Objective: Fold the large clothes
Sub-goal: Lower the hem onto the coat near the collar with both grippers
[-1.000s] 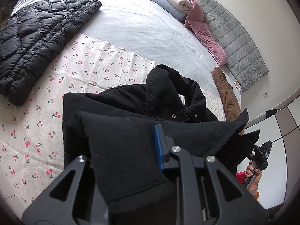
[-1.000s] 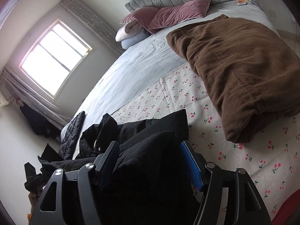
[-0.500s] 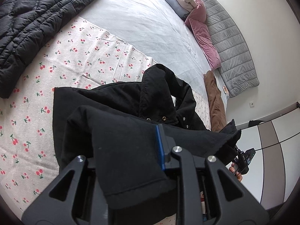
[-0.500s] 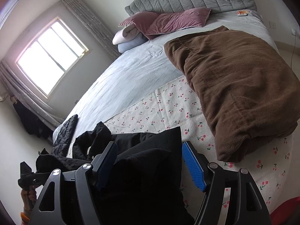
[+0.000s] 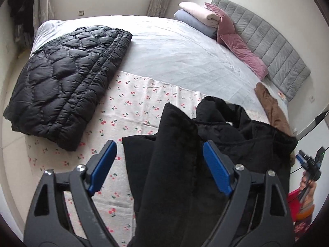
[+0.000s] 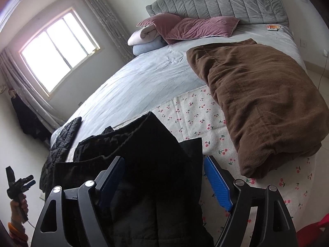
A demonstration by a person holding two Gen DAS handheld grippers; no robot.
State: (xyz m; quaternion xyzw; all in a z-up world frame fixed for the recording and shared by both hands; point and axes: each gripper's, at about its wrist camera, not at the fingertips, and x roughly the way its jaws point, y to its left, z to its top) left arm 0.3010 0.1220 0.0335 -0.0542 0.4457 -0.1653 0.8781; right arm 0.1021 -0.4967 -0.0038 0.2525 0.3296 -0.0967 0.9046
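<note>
A black coat (image 5: 185, 164) lies bunched on the cherry-print sheet (image 5: 133, 107) at the bed's near edge. My left gripper (image 5: 159, 144) straddles a raised fold of it. Its jaws are opening: the left pad stands well off the cloth, the right pad sits beside it. In the right wrist view the same coat (image 6: 148, 144) fills the space between the jaws of my right gripper (image 6: 164, 159). These jaws are opening too, with a gap showing between the right pad and the cloth. Each gripper shows small at the edge of the other's view, held by a hand.
A folded black quilted jacket (image 5: 67, 82) lies on the bed's left side. A folded brown garment (image 6: 263, 107) lies on the right. Pink pillows (image 6: 197, 27), folded blankets (image 5: 197, 18) and a grey headboard (image 6: 222, 0) are at the far end. A window (image 6: 57, 49) is beyond the bed.
My left gripper's jaws have gone from shut on the coat's fold to wide apart, and its view has swung up over the bed. My right gripper's jaws have widened a little.
</note>
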